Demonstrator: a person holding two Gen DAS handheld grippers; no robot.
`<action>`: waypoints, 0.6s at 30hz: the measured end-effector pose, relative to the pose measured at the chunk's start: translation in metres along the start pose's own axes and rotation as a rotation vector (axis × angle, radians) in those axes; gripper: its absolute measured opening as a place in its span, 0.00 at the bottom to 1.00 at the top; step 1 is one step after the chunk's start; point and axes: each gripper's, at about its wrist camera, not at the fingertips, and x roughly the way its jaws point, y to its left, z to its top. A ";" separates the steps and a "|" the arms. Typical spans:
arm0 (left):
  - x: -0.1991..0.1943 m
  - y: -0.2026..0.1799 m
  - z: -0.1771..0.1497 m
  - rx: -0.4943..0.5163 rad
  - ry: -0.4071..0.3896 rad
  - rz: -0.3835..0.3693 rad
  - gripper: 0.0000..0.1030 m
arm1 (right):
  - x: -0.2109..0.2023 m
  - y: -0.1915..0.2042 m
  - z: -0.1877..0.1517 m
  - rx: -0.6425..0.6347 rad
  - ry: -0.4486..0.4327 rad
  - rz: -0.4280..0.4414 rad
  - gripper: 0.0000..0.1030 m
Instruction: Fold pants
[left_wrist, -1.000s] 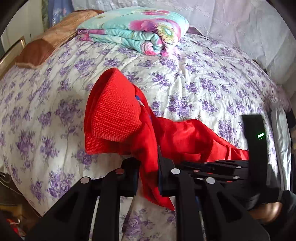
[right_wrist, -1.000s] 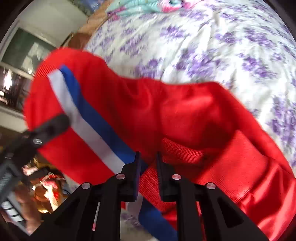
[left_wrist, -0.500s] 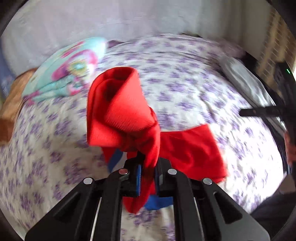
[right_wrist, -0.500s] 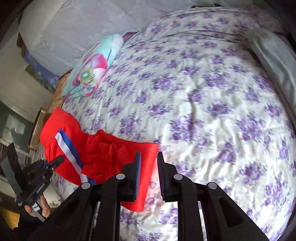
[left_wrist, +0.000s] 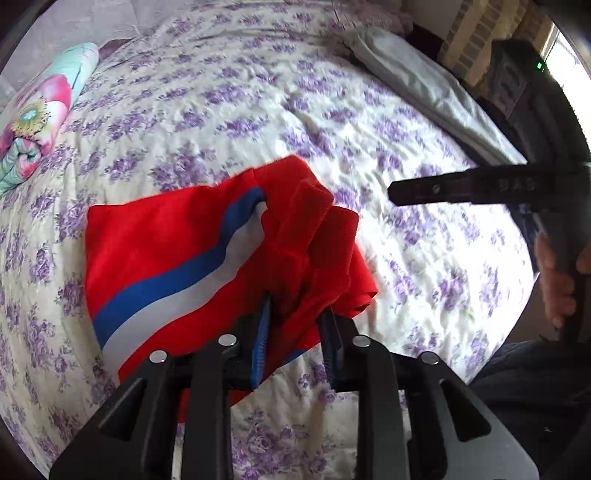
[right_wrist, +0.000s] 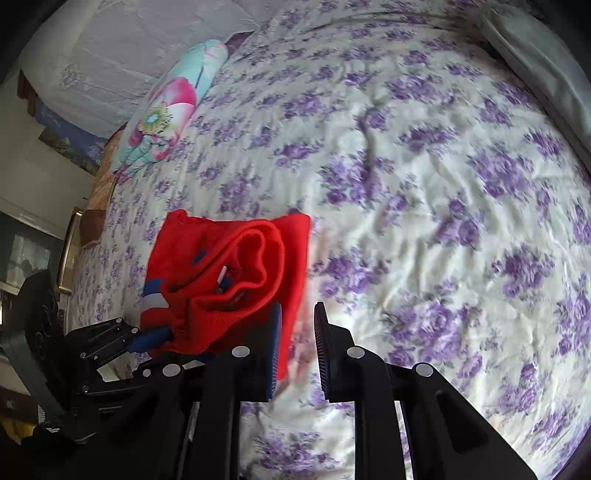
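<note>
The red pants (left_wrist: 177, 251), with a blue and white side stripe, lie partly folded on the purple-flowered bedspread (left_wrist: 258, 110). Their ribbed end is bunched up between the fingers of my left gripper (left_wrist: 295, 332), whose jaws stand apart with the cloth draped loosely between them. In the right wrist view the pants (right_wrist: 221, 273) lie left of centre. My right gripper (right_wrist: 297, 347) is open and empty beside their right edge. It also shows in the left wrist view (left_wrist: 443, 190), held to the right of the pants.
A folded flowered quilt (right_wrist: 166, 114) lies at the far left of the bed. A grey pillow (left_wrist: 424, 85) lies along the right edge. A brick wall (left_wrist: 476, 22) stands beyond it.
The left gripper has lowered the raised ribbed end onto the rest of the pants and its jaws have parted. The right gripper stays open and has moved close to the pants.
</note>
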 end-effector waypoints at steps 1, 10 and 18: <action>-0.013 0.009 0.001 -0.041 -0.025 -0.022 0.27 | -0.002 0.010 0.005 -0.019 -0.006 0.017 0.18; -0.073 0.020 0.007 -0.098 -0.160 -0.164 0.56 | 0.011 0.095 0.041 -0.204 0.005 0.102 0.18; -0.035 0.074 -0.022 -0.303 -0.061 -0.112 0.36 | 0.087 0.061 0.002 -0.177 0.260 -0.046 0.15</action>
